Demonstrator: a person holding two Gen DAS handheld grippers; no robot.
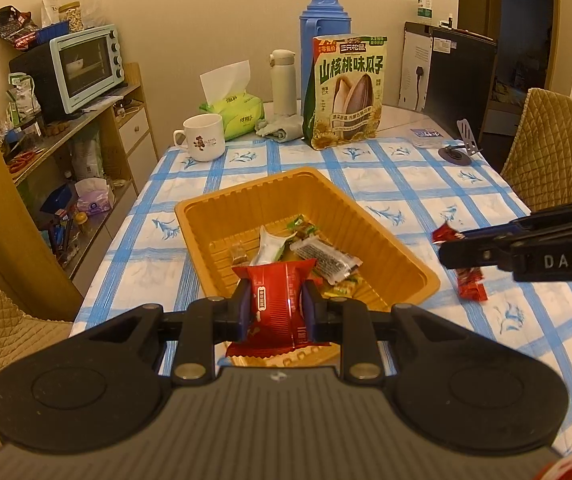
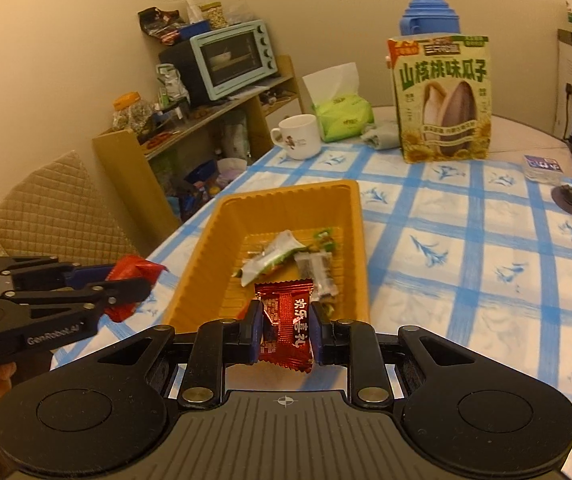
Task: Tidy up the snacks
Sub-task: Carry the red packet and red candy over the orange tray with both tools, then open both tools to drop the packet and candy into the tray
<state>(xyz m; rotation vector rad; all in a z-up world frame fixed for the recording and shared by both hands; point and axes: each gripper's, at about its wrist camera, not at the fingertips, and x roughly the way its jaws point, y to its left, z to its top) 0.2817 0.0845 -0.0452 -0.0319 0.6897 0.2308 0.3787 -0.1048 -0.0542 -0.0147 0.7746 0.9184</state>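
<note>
Red snack packets (image 1: 275, 304) (image 2: 286, 330) are clamped in both jaws, held above the near end of the orange tray (image 1: 205, 216), right gripper (image 2: 286, 334) nearer its centre.

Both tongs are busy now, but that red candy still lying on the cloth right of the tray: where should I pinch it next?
Pinch the red candy across its narrow middle, coming from above. It lies flat on the tablecloth, clear of the yellow tray, so nothing blocks a descent. The twisted ends would probably slip. The right tongs partly hide it, so its exact angle is unclear.
</note>
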